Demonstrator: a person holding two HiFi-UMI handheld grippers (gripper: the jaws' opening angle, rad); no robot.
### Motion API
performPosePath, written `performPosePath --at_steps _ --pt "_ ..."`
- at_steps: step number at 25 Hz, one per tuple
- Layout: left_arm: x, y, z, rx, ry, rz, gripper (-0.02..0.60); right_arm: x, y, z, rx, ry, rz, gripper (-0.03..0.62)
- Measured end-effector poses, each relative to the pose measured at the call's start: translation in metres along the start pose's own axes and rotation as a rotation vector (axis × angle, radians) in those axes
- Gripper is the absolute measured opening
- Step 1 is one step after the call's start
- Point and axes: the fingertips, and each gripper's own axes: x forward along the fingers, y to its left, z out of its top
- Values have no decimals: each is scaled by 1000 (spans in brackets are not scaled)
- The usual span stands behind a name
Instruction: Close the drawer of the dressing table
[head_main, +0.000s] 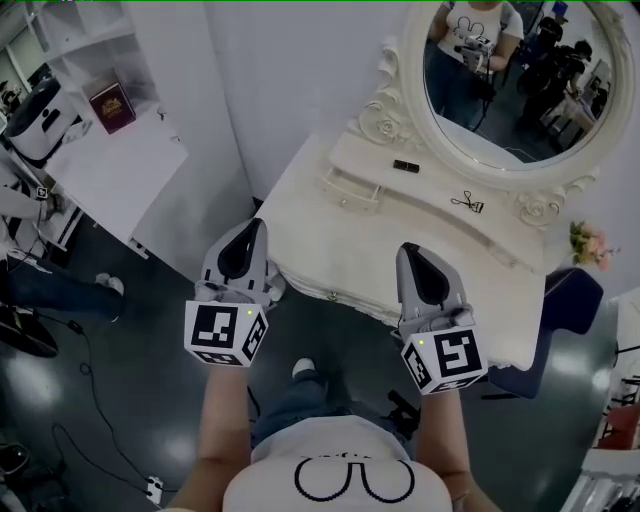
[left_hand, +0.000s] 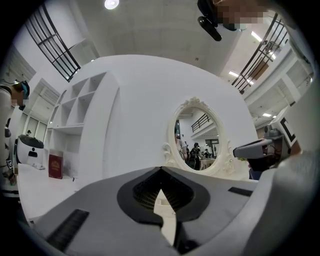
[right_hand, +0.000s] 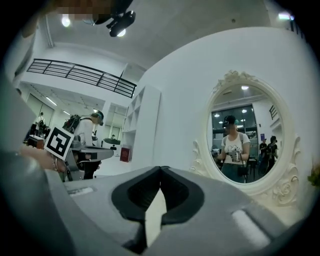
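Observation:
The white dressing table (head_main: 330, 240) with its oval mirror (head_main: 520, 80) stands ahead of me. Its drawer front, marked by a small knob (head_main: 332, 296), lies in the front edge between my two grippers and looks flush with the table. My left gripper (head_main: 256, 226) is over the table's front left corner, shut with nothing in it. My right gripper (head_main: 408, 250) is over the front edge to the right of the knob, also shut and empty. Along the left gripper (left_hand: 161, 170) and the right gripper (right_hand: 160, 169) I see the closed tips and the mirror (right_hand: 247, 135) beyond.
On the tabletop lie a small black item (head_main: 406, 166), an eyelash curler (head_main: 468, 203) and an ornate little tray (head_main: 352, 188). A blue chair (head_main: 560, 310) and flowers (head_main: 588, 243) are at the right. A white shelf unit with a red book (head_main: 112, 106) stands at the left.

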Motion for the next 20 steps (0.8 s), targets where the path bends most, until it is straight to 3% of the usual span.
performPosePath --at_steps 11,20 --pt "43 44 -22 -62 24 -61 -3 58 2 -30 28 76 -58 2" --pt "96 67 -34 -45 35 -74 -2 115 -25 -45 57 76 -75 2"
